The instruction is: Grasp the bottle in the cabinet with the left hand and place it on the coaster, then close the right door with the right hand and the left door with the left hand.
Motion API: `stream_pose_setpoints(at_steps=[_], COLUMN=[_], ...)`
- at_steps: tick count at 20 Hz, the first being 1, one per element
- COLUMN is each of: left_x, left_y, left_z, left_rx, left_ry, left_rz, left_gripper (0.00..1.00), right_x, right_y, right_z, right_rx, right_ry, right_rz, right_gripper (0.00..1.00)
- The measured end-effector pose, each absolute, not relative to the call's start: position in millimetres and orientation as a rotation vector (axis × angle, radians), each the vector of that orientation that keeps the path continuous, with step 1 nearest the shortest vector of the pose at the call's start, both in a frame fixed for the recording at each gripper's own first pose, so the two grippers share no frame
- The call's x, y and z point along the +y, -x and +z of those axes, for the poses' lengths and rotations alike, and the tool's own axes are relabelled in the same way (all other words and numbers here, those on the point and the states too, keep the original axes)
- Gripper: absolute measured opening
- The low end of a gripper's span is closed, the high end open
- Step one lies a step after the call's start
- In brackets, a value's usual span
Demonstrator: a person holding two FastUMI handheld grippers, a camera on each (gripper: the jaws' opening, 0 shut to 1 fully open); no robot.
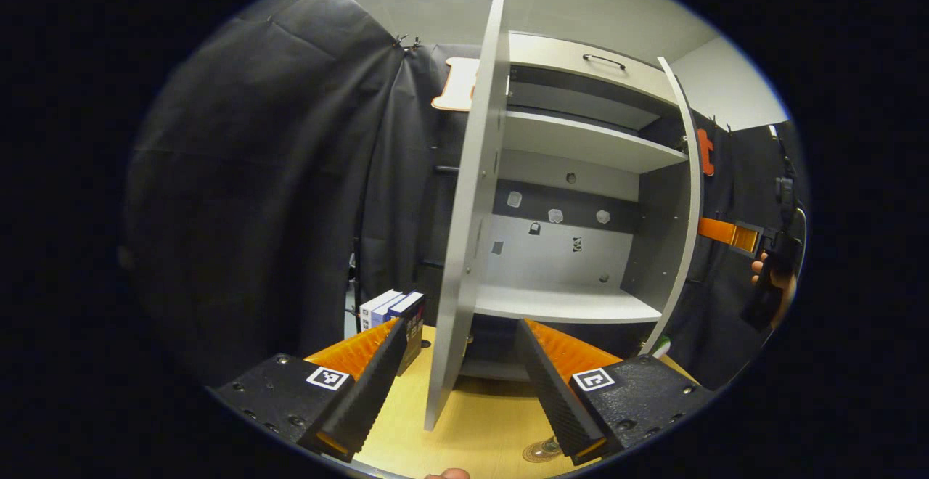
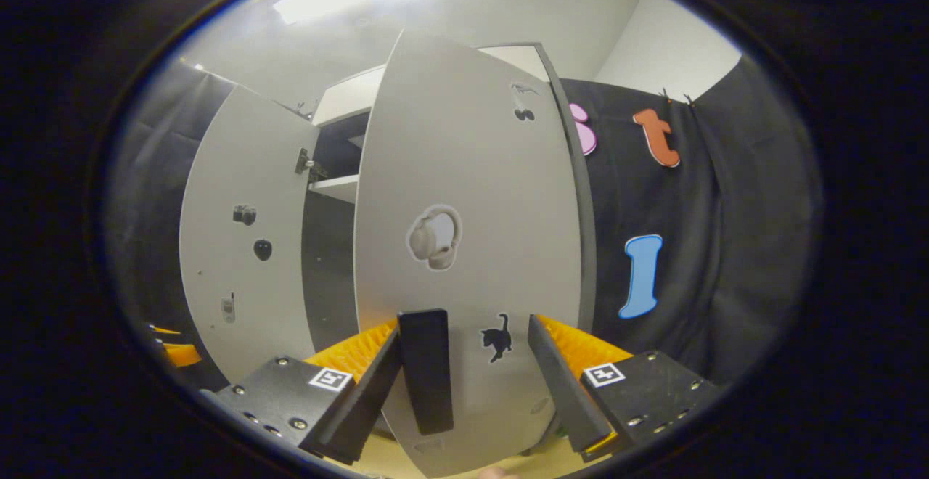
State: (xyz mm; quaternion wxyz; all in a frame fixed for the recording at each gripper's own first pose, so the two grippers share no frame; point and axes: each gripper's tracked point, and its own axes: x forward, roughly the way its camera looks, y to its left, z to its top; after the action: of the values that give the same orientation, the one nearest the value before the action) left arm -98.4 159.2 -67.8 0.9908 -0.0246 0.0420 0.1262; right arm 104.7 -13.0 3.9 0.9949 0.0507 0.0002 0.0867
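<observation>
Left gripper (image 1: 464, 385): jaws spread wide, holding nothing, orange-backed black fingers (image 1: 370, 385) straddling the lower edge of the left door (image 1: 472, 210), which stands edge-on at 12 o'clock. Right gripper (image 2: 464, 385): jaws wide apart, empty, set close against the outer face of the right door (image 2: 472, 232); a black handle (image 2: 426, 370) on that door lies just inside its left finger, contact not discernible. Doors: pale grey panels, both open; right door carries small stickers, including a black cat (image 2: 497, 335). Cabinet (image 1: 580, 247): grey, open-fronted, upper shelf (image 1: 588, 141) and lower shelf (image 1: 566, 303) both bare; small stickers on the back panel. Bench (image 1: 479, 421): light wood. Coaster (image 1: 541, 451): round, at 5 o'clock beside the left gripper's right finger, partly hidden. Bottle: only a green-and-white sliver (image 1: 660, 347) shows past the right door's foot, at 4 o'clock; identity uncertain. Boxes (image 1: 395, 312): small upright group at 10 o'clock, left of the left door.
</observation>
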Motion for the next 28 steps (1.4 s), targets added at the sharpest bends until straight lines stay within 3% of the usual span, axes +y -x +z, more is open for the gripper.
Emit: stream_pose_setpoints(at_steps=[9, 10, 11, 24, 25, 28], left_x=[195, 199, 202, 222, 223, 227], left_y=[117, 118, 119, 119, 119, 117], left_z=[-67, -67, -67, -70, -68, -66], left_rx=[0.083, 0.083, 0.083, 0.071, 0.069, 0.063], left_ry=[0.048, 0.046, 0.046, 0.063, 0.062, 0.056], left_rz=[0.348, 0.357, 0.363, 0.420, 0.424, 0.433], left_gripper=[0.96, 0.92, 0.96, 0.96, 0.92, 0.96], right_x=[13, 16, 18, 32, 32, 32], right_y=[-132, -136, -138, -168, -167, -170], right_z=[-4, -5, -7, -16, -18, -21], right_rx=[0.025, 0.031, 0.037, 0.040, 0.038, 0.037], right_ry=[-0.125, -0.133, -0.142, -0.171, -0.171, -0.178], right_rz=[0.141, 0.142, 0.142, 0.143, 0.143, 0.142], right_gripper=[1.00, 1.00, 0.97, 1.00, 1.00, 0.97])
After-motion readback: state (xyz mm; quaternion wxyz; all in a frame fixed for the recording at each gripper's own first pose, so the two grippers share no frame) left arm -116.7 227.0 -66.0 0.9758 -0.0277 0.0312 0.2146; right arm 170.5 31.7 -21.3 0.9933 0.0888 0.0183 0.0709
